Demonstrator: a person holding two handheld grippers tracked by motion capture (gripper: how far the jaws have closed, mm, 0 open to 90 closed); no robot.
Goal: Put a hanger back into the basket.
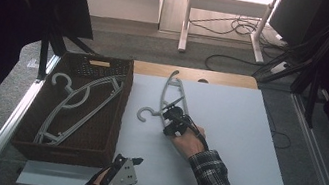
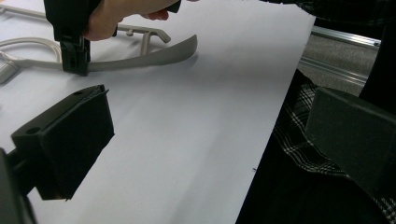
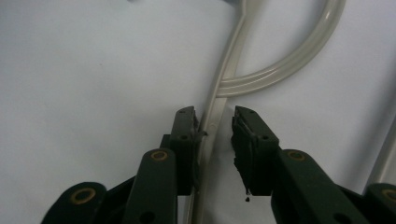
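Note:
A grey plastic hanger lies on the white tabletop, its hook toward the basket. My right gripper reaches down onto it near the hook. In the right gripper view the jaws straddle the hanger's thin bar: the left pad touches it, and a gap remains at the right pad. The left gripper view shows the same hanger with the right gripper standing over it. My left gripper rests at the table's near edge, jaws wide apart over bare table.
A brown wicker basket stands at the left of the table and holds a second grey hanger. A plaid sleeve crosses the near right part of the table. Metal rails run along both sides.

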